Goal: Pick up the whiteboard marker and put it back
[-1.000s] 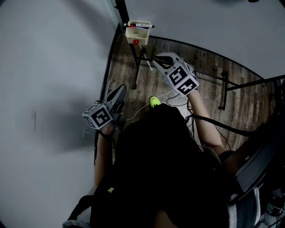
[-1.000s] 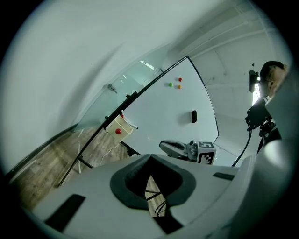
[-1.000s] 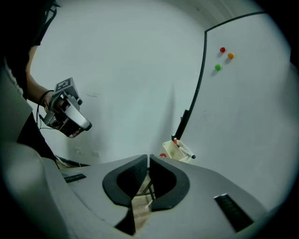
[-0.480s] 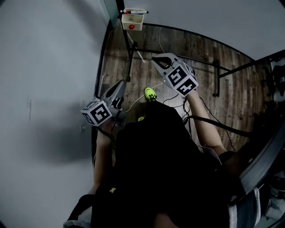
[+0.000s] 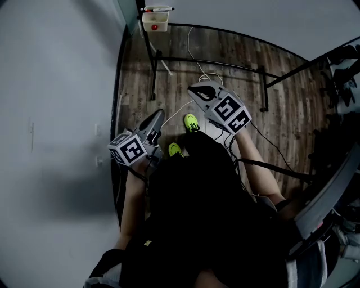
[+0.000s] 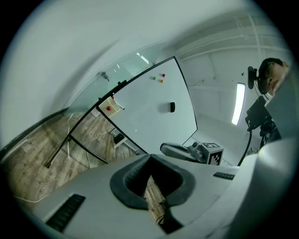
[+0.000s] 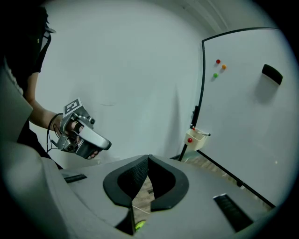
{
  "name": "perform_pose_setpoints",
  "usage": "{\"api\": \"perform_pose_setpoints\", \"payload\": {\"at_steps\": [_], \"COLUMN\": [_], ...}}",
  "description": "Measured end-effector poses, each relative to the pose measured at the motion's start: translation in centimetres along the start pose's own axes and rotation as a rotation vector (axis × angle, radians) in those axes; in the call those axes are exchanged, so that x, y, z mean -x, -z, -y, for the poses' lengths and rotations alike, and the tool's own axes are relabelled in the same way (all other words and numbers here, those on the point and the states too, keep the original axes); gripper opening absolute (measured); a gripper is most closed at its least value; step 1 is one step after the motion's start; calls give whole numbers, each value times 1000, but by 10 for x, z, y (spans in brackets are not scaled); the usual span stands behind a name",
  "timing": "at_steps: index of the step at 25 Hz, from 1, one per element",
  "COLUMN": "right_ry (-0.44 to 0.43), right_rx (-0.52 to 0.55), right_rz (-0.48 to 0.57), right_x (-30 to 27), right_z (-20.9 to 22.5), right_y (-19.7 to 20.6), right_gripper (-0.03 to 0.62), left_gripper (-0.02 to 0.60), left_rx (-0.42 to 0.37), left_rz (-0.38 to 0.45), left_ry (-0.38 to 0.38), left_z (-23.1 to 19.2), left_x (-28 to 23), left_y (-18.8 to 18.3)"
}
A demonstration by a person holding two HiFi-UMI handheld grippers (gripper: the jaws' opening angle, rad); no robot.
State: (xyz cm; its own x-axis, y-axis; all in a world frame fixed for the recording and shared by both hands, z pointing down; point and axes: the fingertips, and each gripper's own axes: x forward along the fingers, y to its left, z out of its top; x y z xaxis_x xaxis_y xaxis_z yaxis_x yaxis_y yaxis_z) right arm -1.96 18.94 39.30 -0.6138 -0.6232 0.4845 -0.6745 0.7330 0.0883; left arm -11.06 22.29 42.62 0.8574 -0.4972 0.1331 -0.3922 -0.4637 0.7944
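Observation:
The whiteboard marker (image 5: pixel 158 9) lies across the top of a small cream tray (image 5: pixel 155 22) that hangs at the whiteboard's lower corner, far up in the head view. In the right gripper view the marker (image 7: pixel 202 133) rests on that tray (image 7: pixel 195 139). My right gripper (image 5: pixel 193 90) is well back from the tray. Its jaws (image 7: pixel 148 159) are shut with nothing between them. My left gripper (image 5: pixel 158 115) is lower left, beside the wall. It (image 6: pixel 149 157) is shut and holds nothing.
The whiteboard (image 6: pixel 149 100) stands on a black frame (image 5: pixel 214 62) over a wood floor, with a black eraser (image 7: pixel 272 73) and coloured magnets (image 7: pixel 218 68) on it. A white cable (image 5: pixel 194 48) trails on the floor. A grey wall (image 5: pixel 56 112) is on the left.
Both grippers have drawn back from the tray, which now sits farther up in the head view. The person's green shoes have come into view below the grippers.

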Motion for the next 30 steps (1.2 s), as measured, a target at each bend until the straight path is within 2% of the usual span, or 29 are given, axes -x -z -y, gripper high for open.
{"api": "perform_pose_setpoints", "payload": {"at_steps": [11, 30], "right_ry": [-62, -34], "right_rx": [13, 19], "right_rz": [74, 101], "right_x": [7, 22], "right_z": [-20, -19], "right_y": [-14, -17], "right_gripper": [-2, -2], "left_gripper": [32, 32], "left_rx": [-41, -100], "left_rz": [2, -4], "left_ry": [-27, 7], "left_z": [17, 33], "left_x": [-1, -11], "left_y": [0, -7]}}
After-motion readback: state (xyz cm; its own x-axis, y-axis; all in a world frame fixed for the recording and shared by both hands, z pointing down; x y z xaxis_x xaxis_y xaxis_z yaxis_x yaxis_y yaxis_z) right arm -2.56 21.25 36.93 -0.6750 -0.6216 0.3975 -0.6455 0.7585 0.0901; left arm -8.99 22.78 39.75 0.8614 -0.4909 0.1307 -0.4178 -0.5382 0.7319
